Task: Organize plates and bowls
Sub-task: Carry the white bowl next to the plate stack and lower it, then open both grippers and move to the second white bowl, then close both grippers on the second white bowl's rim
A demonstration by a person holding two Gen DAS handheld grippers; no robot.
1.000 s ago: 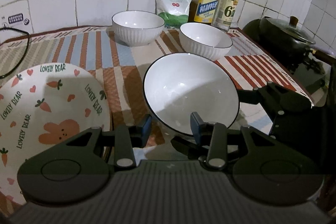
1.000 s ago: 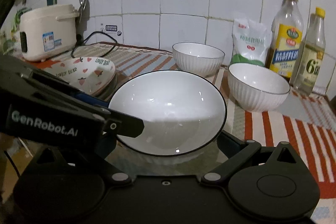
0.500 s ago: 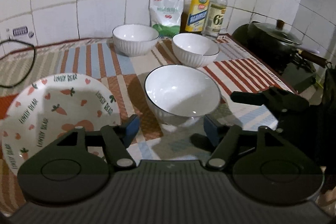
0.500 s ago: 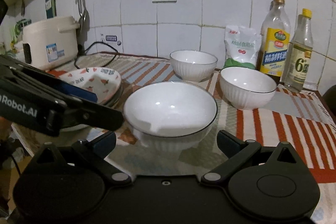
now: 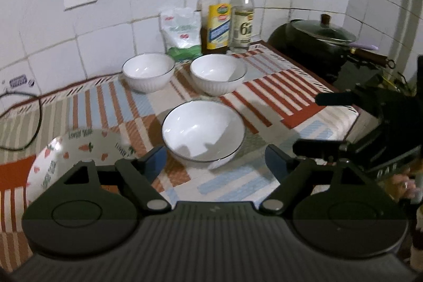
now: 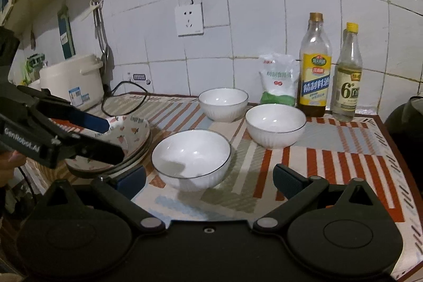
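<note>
Three white bowls stand on the striped cloth: the near bowl (image 5: 203, 134) (image 6: 190, 157), a back left bowl (image 5: 148, 70) (image 6: 223, 103) and a back right bowl (image 5: 218, 73) (image 6: 275, 124). A carrot-print plate (image 5: 79, 149) tops a stack of plates (image 6: 124, 139) at the left. My left gripper (image 5: 215, 163) (image 6: 115, 138) hovers above and short of the near bowl, its jaws opening, and its pads touch nothing. My right gripper (image 6: 208, 179) (image 5: 322, 123) hangs open to the right of that bowl, holding nothing.
Two bottles (image 6: 314, 75) and a white bag (image 6: 277, 81) stand against the tiled back wall. A rice cooker (image 6: 71, 81) with a black cable (image 6: 121, 89) sits at the far left. A lidded wok (image 5: 317, 41) is beyond the table's right edge.
The near bowl, tilted up in my left gripper a second ago, now stands flat on the cloth. The left jaws have spread wide. Both grippers have drawn back and up from it.
</note>
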